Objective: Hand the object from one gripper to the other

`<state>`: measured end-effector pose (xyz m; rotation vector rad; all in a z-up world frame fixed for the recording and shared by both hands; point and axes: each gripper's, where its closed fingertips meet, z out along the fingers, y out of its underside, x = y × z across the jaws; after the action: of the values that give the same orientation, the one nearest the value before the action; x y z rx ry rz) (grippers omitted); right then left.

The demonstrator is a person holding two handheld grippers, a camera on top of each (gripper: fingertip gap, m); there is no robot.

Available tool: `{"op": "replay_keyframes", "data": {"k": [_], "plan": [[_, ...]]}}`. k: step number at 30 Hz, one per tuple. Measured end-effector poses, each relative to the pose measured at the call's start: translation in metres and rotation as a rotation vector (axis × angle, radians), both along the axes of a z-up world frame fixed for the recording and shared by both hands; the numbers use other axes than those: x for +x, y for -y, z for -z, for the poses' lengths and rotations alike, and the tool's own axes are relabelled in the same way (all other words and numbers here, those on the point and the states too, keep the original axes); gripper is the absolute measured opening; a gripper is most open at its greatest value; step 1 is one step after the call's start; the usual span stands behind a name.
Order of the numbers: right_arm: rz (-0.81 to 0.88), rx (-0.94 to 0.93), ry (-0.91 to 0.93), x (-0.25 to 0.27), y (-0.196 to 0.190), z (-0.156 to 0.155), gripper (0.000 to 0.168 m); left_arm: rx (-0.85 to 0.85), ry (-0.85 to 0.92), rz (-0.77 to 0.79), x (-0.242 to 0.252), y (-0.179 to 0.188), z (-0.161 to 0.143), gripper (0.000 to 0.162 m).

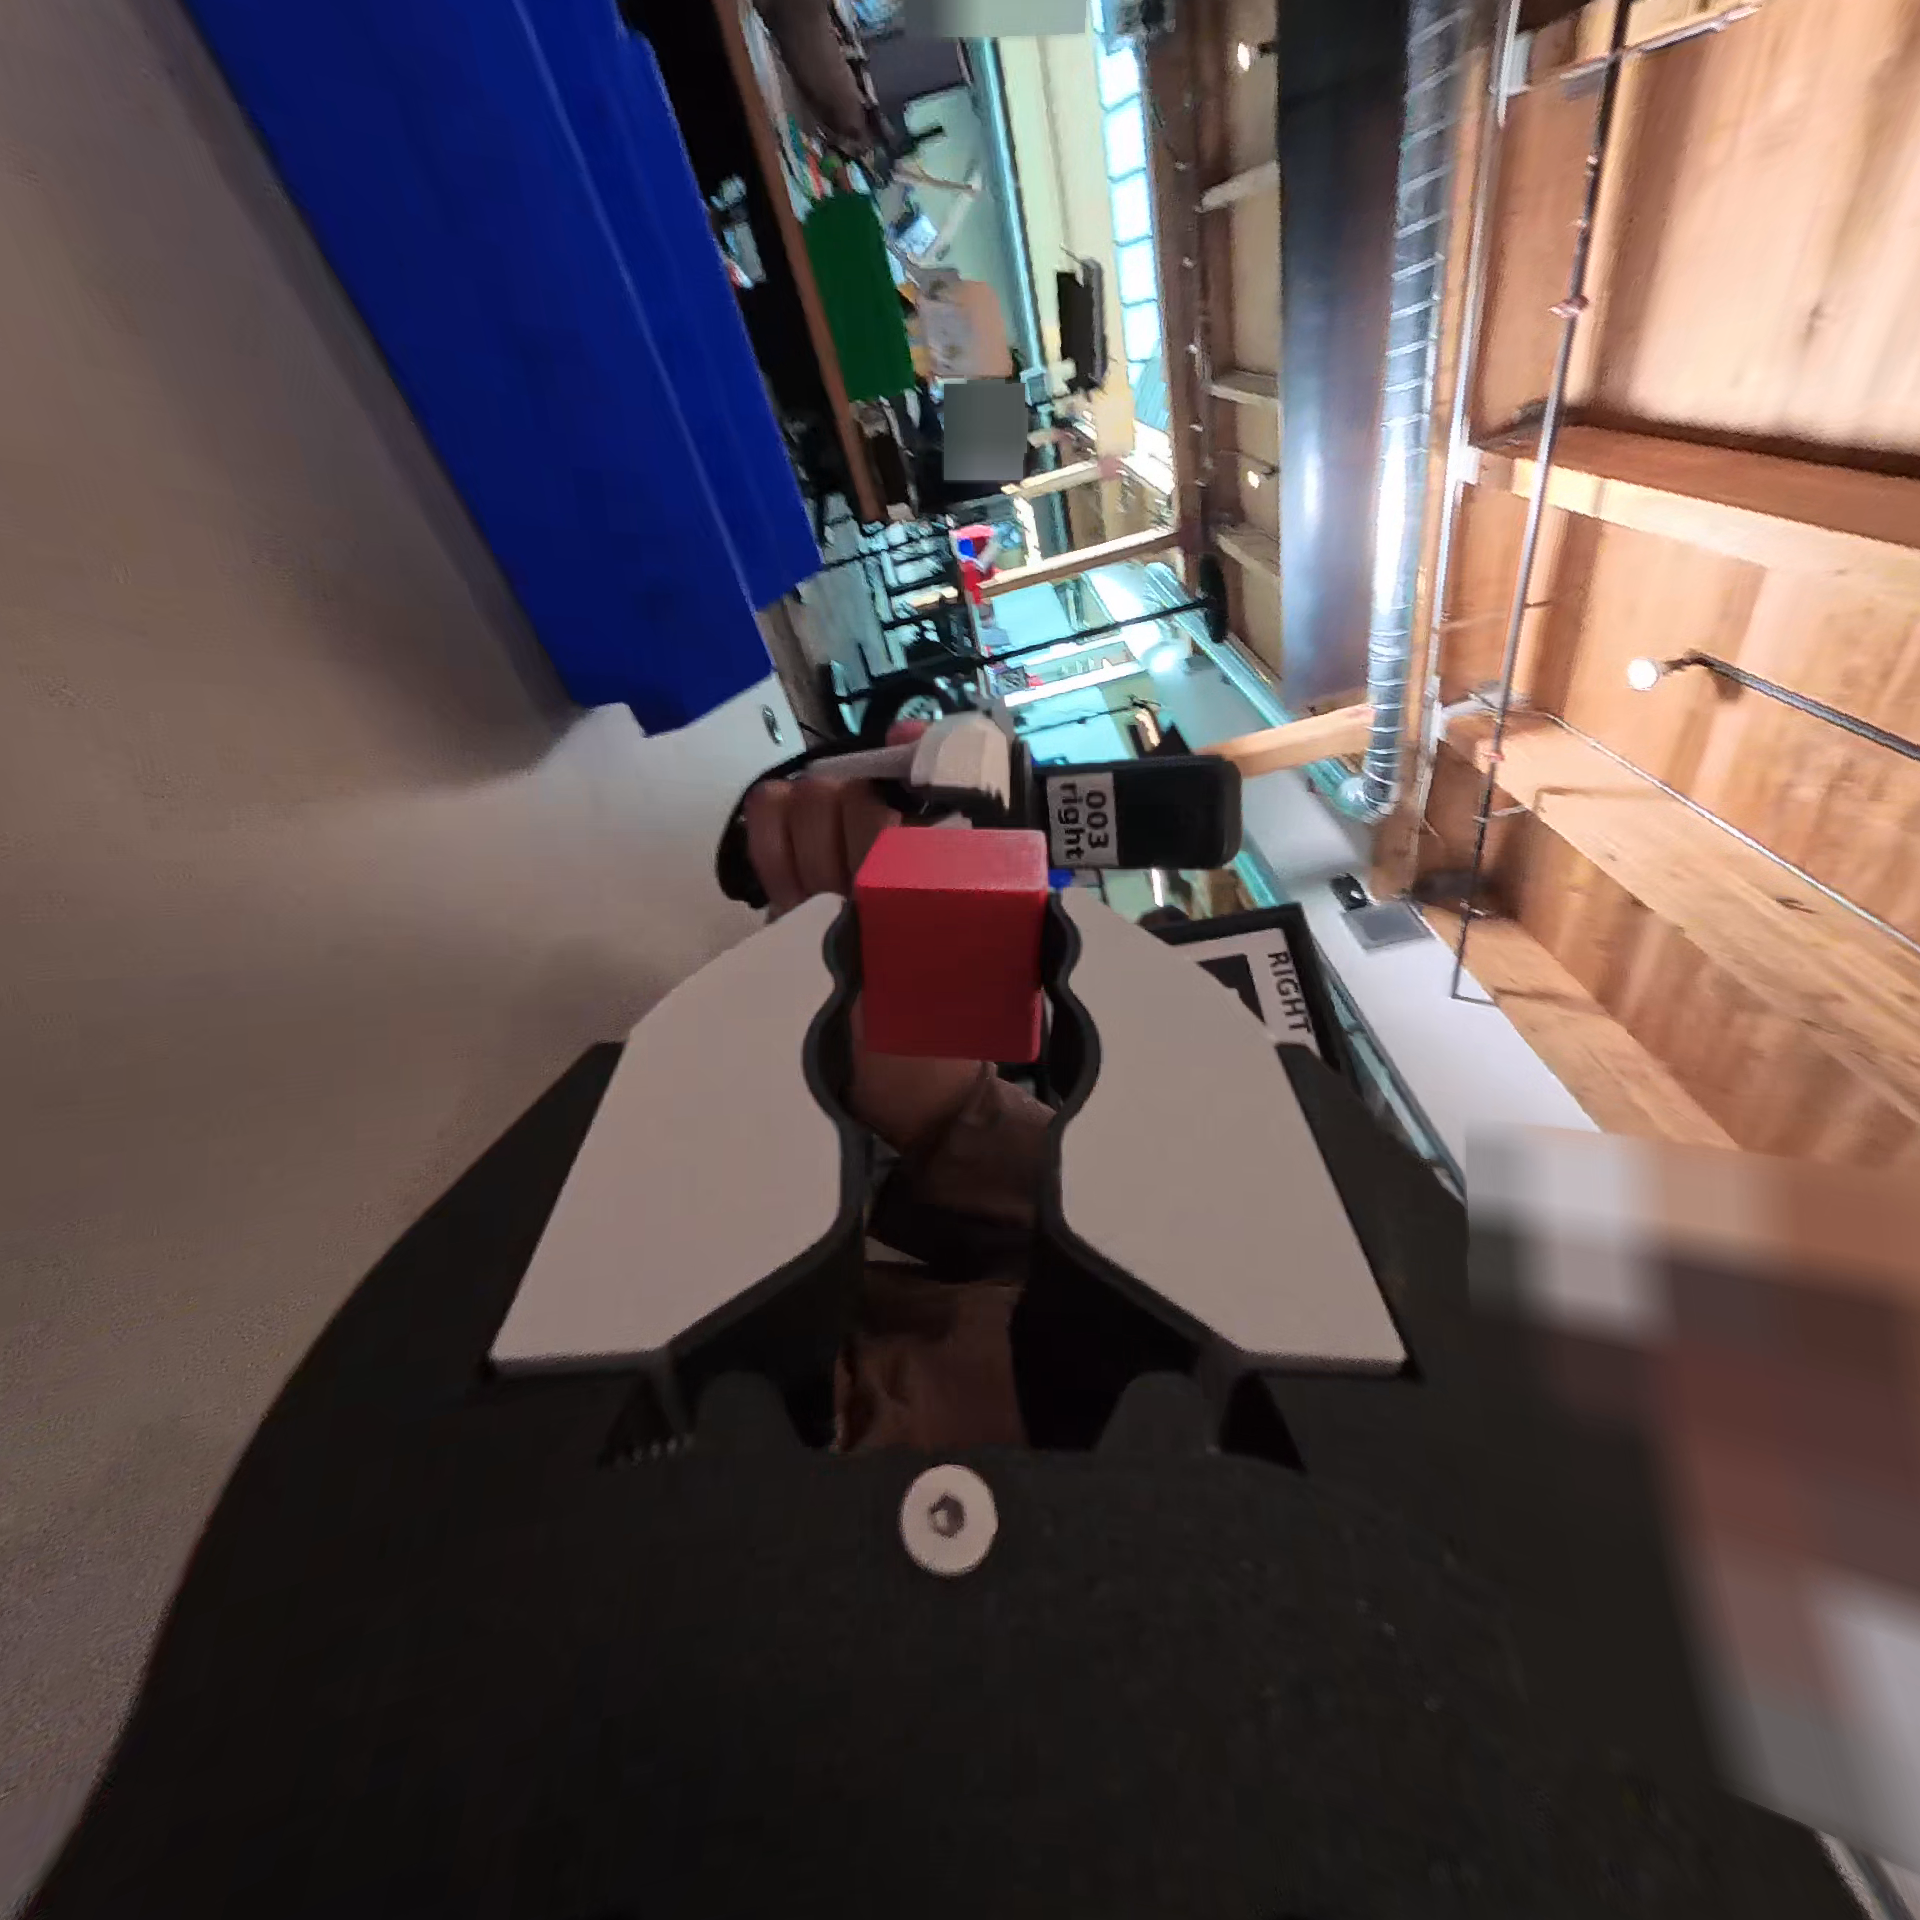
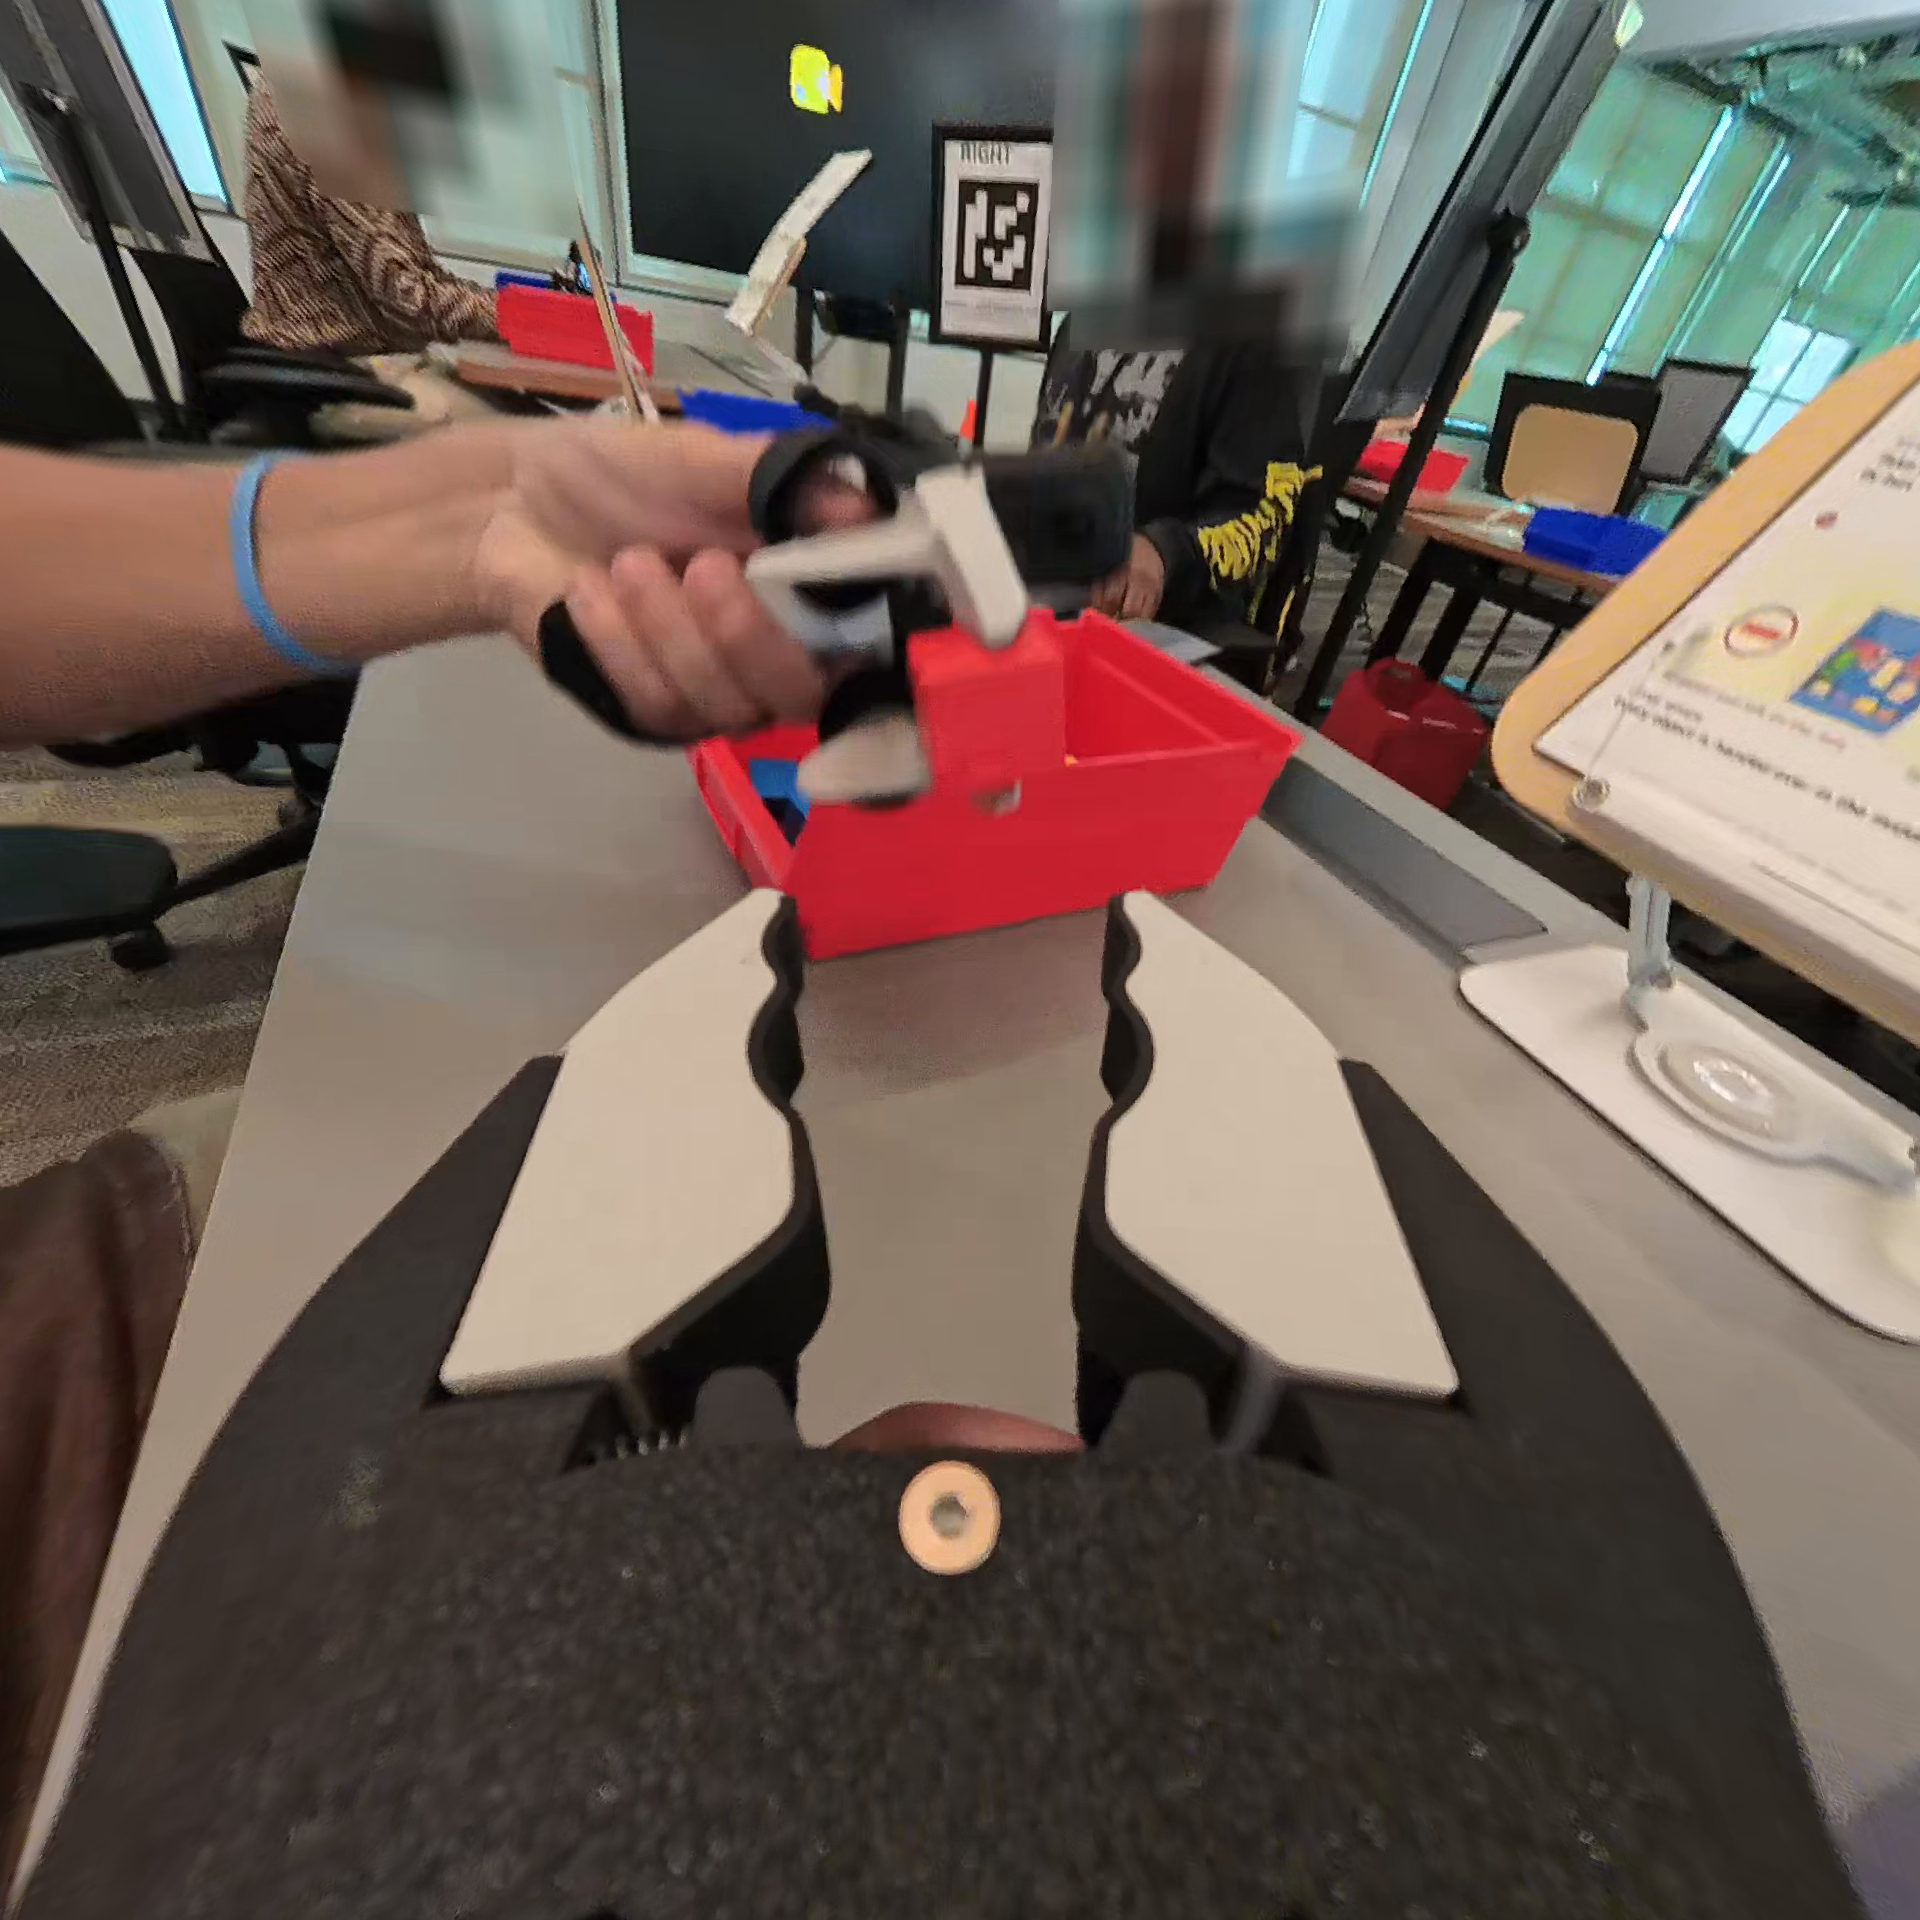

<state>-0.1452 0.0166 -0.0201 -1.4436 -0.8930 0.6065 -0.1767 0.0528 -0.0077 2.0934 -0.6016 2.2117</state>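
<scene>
A red block [image 1: 951, 966] is clamped between the tips of my left gripper [image 1: 948, 935], which is shut on it and held up in the air, rolled on its side. In the right wrist view the left gripper [image 2: 930, 670], in a hand with a blue wristband, holds the red block [image 2: 992, 696] above a red bin [image 2: 1039, 862]. My right gripper [image 2: 951, 935] is open and empty, low over the grey table [image 2: 499, 935], a short way in front of the block. It also shows just behind the block in the left wrist view [image 1: 966, 774].
The red bin stands mid-table and holds blue pieces. A tilted document stand [image 2: 1714, 644] on a white base [image 2: 1662, 1122] stands at the right. Office chairs [image 2: 83, 883] are left of the table. A person in dark clothes [image 2: 1216, 499] sits beyond it.
</scene>
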Motion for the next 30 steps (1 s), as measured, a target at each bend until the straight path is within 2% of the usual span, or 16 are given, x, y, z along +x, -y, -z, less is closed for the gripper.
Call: {"op": "replay_keyframes", "data": {"k": [4,5,6,9,10,12,14,15,17,18,20,21,24,26,30], "plan": [[0.002,0.013,-0.014,-0.002,-0.012,-0.009,0.057,-0.05,0.067,0.069,0.042,0.029,0.001,0.033],[0.007,0.01,-0.006,0.0,-0.013,-0.008,0.053,-0.061,0.084,0.088,0.049,0.034,-0.001,0.033],[-0.008,-0.001,0.016,0.002,-0.011,-0.003,0.037,-0.074,0.101,0.1,0.054,0.038,-0.003,0.033],[-0.018,0.008,-0.012,0.011,0.0,-0.006,0.036,-0.099,0.128,0.13,0.062,0.048,-0.005,0.033],[-0.019,0.009,-0.022,0.014,0.003,-0.007,0.035,-0.082,0.138,0.14,0.062,0.053,-0.006,0.038],[-0.024,0.018,-0.046,0.021,0.009,-0.013,0.035,-0.033,0.17,0.132,0.054,0.061,-0.01,0.066],[0.002,0.018,-0.043,0.036,0.011,-0.024,0.035,0.033,0.189,0.045,0.036,0.069,-0.008,0.067],[0.033,0.03,-0.046,0.049,0.011,-0.036,0.035,0.103,0.153,-0.03,0.026,0.075,0.002,0.066],[0.114,0.03,-0.07,0.082,0.008,-0.067,0.036,0.343,-0.031,-0.191,0.003,0.092,0.041,0.066],[0.169,0.017,-0.08,0.103,0.005,-0.083,0.035,0.429,-0.114,-0.225,-0.009,0.104,0.059,0.065],[0.289,-0.077,-0.084,0.145,-0.006,-0.102,0.035,0.447,-0.15,-0.253,-0.031,0.13,0.074,0.061],[0.357,-0.169,-0.06,0.166,-0.013,-0.1,0.036,0.428,-0.137,-0.271,-0.041,0.14,0.078,0.06],[0.58,-0.388,0.032,0.228,-0.035,-0.067,0.036,0.473,-0.196,-0.34,-0.073,0.148,0.106,0.059],[0.673,-0.563,0.152,0.258,-0.044,-0.019,0.036,0.489,-0.269,-0.394,-0.09,0.139,0.119,0.059],[0.662,-0.882,0.393,0.275,-0.041,0.075,0.036,0.452,-0.14,-0.417,-0.093,0.131,0.094,0.057]]}}
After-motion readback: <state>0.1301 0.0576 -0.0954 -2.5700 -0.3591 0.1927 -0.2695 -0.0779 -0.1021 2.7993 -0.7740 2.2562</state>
